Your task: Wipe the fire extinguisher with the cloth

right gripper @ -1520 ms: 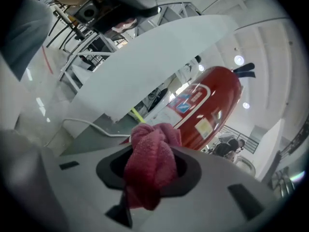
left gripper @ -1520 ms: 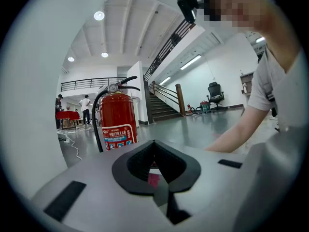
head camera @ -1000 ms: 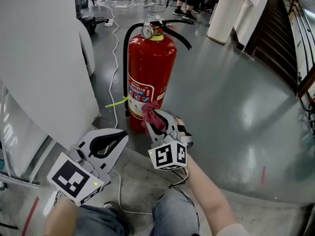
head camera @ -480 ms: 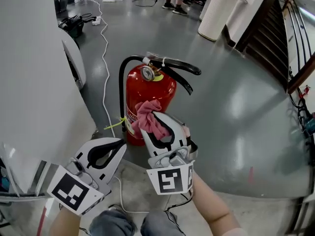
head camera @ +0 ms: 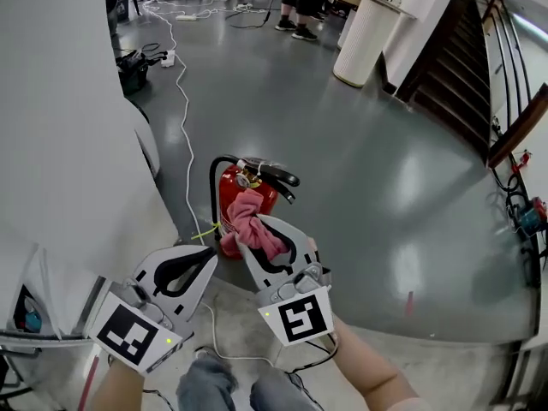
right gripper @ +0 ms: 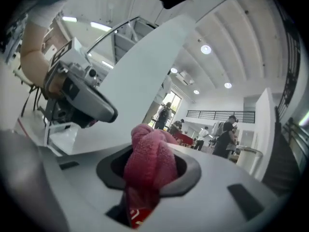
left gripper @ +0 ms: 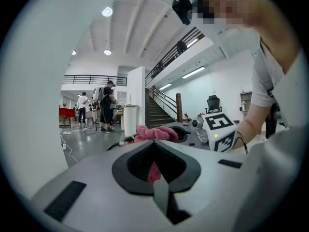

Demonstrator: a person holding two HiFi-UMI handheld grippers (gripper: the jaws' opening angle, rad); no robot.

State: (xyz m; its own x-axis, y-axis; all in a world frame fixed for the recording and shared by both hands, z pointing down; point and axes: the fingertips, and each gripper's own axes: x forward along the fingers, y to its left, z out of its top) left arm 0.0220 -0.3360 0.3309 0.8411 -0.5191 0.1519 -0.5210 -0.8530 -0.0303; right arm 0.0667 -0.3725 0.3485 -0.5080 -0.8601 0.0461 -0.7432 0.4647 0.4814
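Tip-over risk: the fire extinguisher [head camera: 229, 202] stands free on the floor [head camera: 360, 169]. A hard sideways push from the cloth near its top could rock it or knock it over, since nothing steadies it.
Snag risk: the black lever [head camera: 272, 175], the gauge [head camera: 244, 181] and the hose [head camera: 213, 187] sit just above the wiping spot. A loose fold of cloth could catch on them and drag on the head.
Slip risk: the cloth [right gripper: 150, 161] is bunched into a wad, so a firm stroke could probably pull it out of the grip or leave only a small patch touching.
Cable: a white cable [head camera: 183, 135] and a yellow tie [head camera: 204, 231] lie by the base. Either could hook if the stroke runs low.
Right tongs: the right tongs [head camera: 257, 235] are clamped on the cloth, which bulges out past the tips.
Left tongs: the left tongs [left gripper: 154, 149] are closed together on nothing. They are held just left of the right pair and short of the cylinder.
Extinguisher position: directly ahead of both tongs, next to the white wall [head camera: 68, 127].
Cloth position: appears pressed against the near upper side of the red body, just below the gauge.
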